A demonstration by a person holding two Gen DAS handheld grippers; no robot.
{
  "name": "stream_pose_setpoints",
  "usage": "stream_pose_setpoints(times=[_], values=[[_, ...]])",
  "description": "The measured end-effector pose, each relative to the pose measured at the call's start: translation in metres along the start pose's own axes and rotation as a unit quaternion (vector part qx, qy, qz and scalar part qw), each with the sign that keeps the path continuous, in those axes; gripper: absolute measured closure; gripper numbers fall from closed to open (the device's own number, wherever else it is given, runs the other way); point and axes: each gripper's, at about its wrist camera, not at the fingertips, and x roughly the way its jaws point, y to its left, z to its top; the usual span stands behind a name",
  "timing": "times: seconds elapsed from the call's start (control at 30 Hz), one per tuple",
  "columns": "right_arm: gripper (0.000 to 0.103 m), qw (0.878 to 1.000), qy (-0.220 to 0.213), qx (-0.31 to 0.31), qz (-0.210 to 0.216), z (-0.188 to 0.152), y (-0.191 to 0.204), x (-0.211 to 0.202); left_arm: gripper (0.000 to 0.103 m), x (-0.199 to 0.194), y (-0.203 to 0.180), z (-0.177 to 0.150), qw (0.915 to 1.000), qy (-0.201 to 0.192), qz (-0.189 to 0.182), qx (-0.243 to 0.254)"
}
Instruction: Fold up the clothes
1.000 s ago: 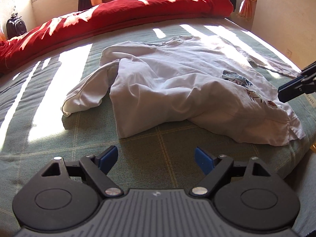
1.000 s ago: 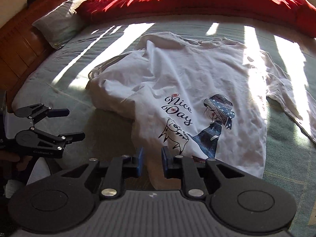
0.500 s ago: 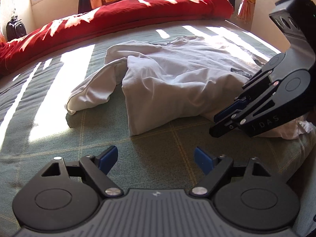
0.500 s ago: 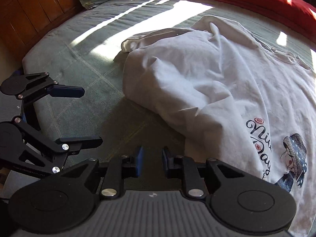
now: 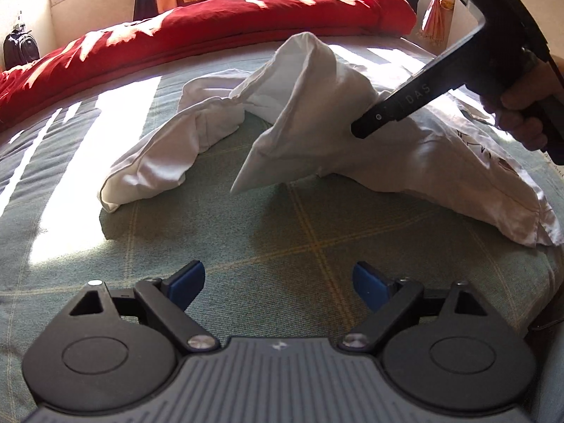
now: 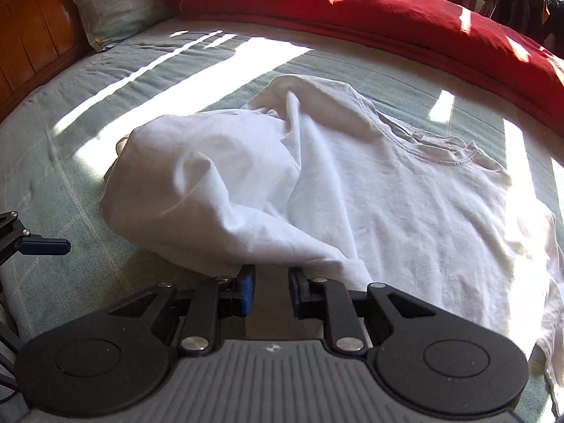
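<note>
The left gripper [image 5: 278, 278] hovered over the pale green checked bed cover [image 5: 299, 232], its blue-padded jaws wide apart and opening further, with nothing between them. The right gripper [image 6: 270, 289], gripped by a person's hand [image 5: 518, 112], had its jaws nearly together and clamped on a bunch of the white cotton T-shirt [image 5: 317, 105].

From that grip the near side of the T-shirt rose off the bed in a tented peak, and one pointed corner hung free above the cover and cast a shadow on it. The rest of the T-shirt lay spread on the bed, neckline towards the far side, with a crumpled sleeve trailing to the left in the left wrist view. A printed design showed partly near the hem.

Beyond the T-shirt, strips of sunlight crossed the cover. A long red duvet [image 5: 211, 24] lay bunched along the far edge of the bed, and a green checked pillow [image 6: 109, 3] leaned against the brown wooden headboard [image 6: 28, 46].
</note>
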Motion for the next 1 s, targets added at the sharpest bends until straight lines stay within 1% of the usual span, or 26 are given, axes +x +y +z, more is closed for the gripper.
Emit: stream_pose_setpoints(times=[0.1,0.23,0.3,0.37,0.43,0.5,0.53,0.6,0.67,0.7,0.77,0.83,0.9,1.0], values=[[0.08,0.999,-0.005,0.026,-0.022,0.008,-0.024,0.01,0.012,0.003,0.0,0.003,0.9998,-0.005,-0.017,0.002],[0.08,0.996,-0.011,0.071,-0.043,0.011,-0.056,0.022,0.012,0.008,-0.001,0.007,0.9997,-0.004,-0.023,0.005],[0.08,0.995,-0.007,0.081,-0.059,0.01,-0.067,0.029,0.012,0.011,-0.002,0.008,0.9996,-0.004,-0.028,0.005],[0.079,0.994,-0.005,0.089,-0.065,0.008,-0.074,0.032,0.012,0.014,-0.003,0.009,0.9995,-0.003,-0.032,0.005],[0.079,0.994,-0.009,0.095,-0.06,0.006,-0.077,0.03,0.012,0.017,-0.005,0.011,0.9994,-0.001,-0.033,0.007],[0.077,0.994,-0.017,0.092,-0.059,0.005,-0.075,0.021,0.012,0.018,-0.008,0.012,0.9994,0.001,-0.034,0.009],[0.073,0.994,-0.019,0.09,-0.058,0.004,-0.074,0.016,0.012,0.019,-0.009,0.013,0.9994,0.001,-0.035,0.009],[0.067,0.996,-0.032,0.072,-0.049,0.004,-0.064,-0.001,0.012,0.02,-0.01,0.013,0.9993,0.001,-0.036,0.009],[0.056,0.997,-0.037,0.042,-0.049,0.004,-0.05,-0.015,0.012,0.02,-0.012,0.013,0.9992,0.001,-0.038,0.009],[0.053,0.998,-0.037,0.027,-0.049,0.003,-0.043,-0.019,0.012,0.02,-0.012,0.012,0.9992,0.002,-0.039,0.009],[0.043,0.998,-0.036,-0.014,-0.054,-0.001,-0.022,-0.029,0.012,0.019,-0.014,0.012,0.9991,0.001,-0.04,0.011],[0.04,0.995,-0.023,-0.063,-0.069,-0.012,0.003,-0.03,0.012,0.017,-0.016,0.011,0.9991,0.0,-0.041,0.014],[0.04,0.989,-0.008,-0.114,-0.09,-0.024,0.027,-0.028,0.012,0.014,-0.017,0.009,0.999,-0.001,-0.041,0.017],[0.038,0.972,0.016,-0.192,-0.138,-0.047,0.055,-0.014,0.012,0.011,-0.016,0.007,0.9989,-0.001,-0.044,0.017]])
